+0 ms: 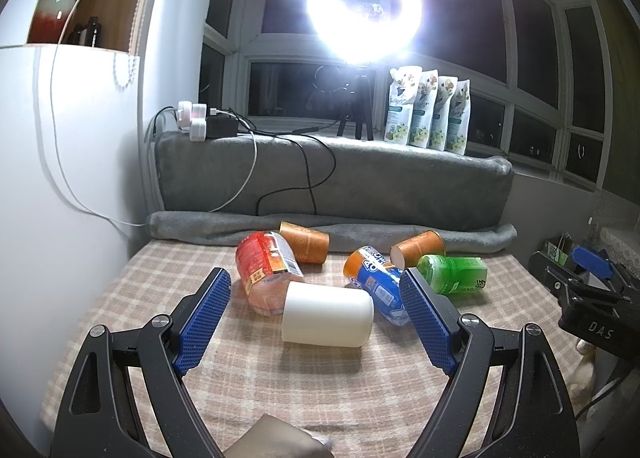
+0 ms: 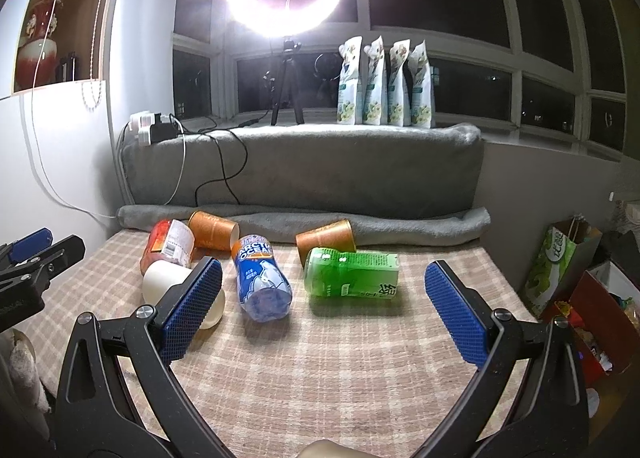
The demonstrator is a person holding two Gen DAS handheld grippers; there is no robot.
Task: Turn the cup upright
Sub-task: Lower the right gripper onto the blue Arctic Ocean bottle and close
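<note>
While a checked cloth covers the tabletop [image 1: 280, 398], a grey blanket [image 1: 332, 177] is draped over the ledge behind it, with a rolled part lying along the tabletop's far edge. A ring light [image 1: 364, 5] on a tripod glares from the window sill, beside four standing pouches [image 1: 428, 113].

Both grippers hang above the near edge. The left hand-held gripper [image 1: 316, 322] has its blue pads wide apart, nothing between them touching either pad. The right hand-held gripper [image 2: 324, 310] is likewise spread wide and empty.

Three bottles lie on their sides: a green bottle [image 2: 352, 274] to the right, a blue-labelled bottle [image 2: 262, 278] in the middle, a red-labelled bottle [image 1: 266, 270] to the left. Two orange paper cups [image 1: 304, 242] [image 1: 418, 248] lie tipped over near the rolled blanket.

The white cup [image 1: 328, 314] lies on its side just in front of the red-labelled bottle, framed between the left gripper's pads in the left wrist view.
</note>
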